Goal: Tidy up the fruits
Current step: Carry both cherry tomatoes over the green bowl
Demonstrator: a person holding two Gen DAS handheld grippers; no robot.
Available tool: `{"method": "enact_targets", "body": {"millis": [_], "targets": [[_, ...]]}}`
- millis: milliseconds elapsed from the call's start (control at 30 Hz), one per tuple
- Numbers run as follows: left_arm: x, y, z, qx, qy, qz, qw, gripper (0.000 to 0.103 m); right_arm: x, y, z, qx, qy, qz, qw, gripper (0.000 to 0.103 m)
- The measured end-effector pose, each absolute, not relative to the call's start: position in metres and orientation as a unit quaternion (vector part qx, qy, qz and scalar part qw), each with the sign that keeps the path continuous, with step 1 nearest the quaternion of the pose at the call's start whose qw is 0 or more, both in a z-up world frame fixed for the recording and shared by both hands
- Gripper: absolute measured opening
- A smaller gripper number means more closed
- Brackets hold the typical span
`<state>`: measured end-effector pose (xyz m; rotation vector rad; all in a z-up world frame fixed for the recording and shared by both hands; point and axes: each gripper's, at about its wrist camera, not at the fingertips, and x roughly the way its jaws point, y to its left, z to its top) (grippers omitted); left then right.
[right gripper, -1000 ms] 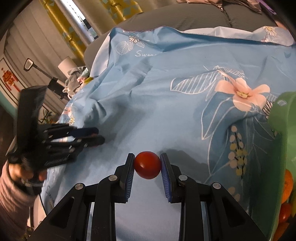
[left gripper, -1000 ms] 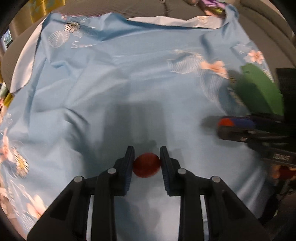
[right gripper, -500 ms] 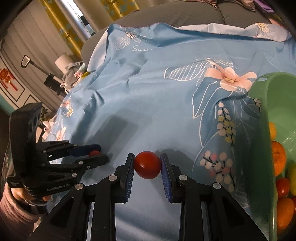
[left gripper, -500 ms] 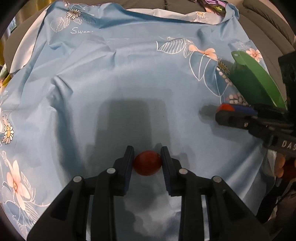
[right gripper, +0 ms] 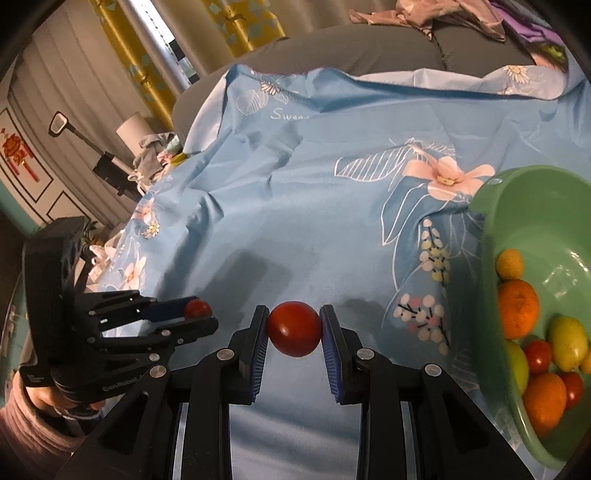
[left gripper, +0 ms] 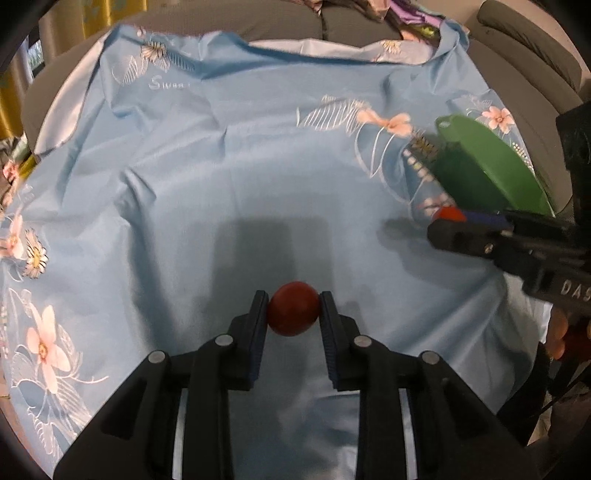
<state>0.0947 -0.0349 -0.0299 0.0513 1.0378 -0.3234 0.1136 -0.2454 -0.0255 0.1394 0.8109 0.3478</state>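
Observation:
My left gripper (left gripper: 293, 301) is shut on a small red tomato (left gripper: 293, 317) above the blue flowered cloth (left gripper: 240, 177), its jaws closing a touch tighter on it. My right gripper (right gripper: 294, 314) is shut on another red tomato (right gripper: 294, 330). A green bowl (right gripper: 484, 236) at the right holds several fruits: oranges (right gripper: 517, 308), yellow-green fruit and small tomatoes. The bowl (left gripper: 491, 166) tilts at the right in the left wrist view, with the right gripper (left gripper: 448, 223) just in front of it. The left gripper (right gripper: 201, 314) shows at the lower left in the right wrist view.
The cloth covers a grey sofa (right gripper: 369, 48), with loose clothing (right gripper: 424, 14) heaped at the back. Yellow curtains (right gripper: 236, 22), a white lamp (right gripper: 133, 129) and a wall lie off to the left. A sleeved hand (right gripper: 33, 413) holds the left gripper.
Both grippers have carried their tomatoes across the cloth toward the green bowl. The bowl and its fruit have come much further into the right wrist view.

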Motion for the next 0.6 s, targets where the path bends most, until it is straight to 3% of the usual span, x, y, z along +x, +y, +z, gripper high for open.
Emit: {"method": "enact_targets", "body": {"millis": [333,600], "targets": [[0.084,-0.072,0.017,0.033,0.452,-0.162,0.877,0.027,0.082,-0.265,0.002,0.073,0.352,0.156,0.92,0.03],[0.1,-0.151,0.048,0.061,0.411,-0.231,0.879,0.027,0.061,-0.322,0.021,0.087,0.317,0.091,0.94,0.03]]}}
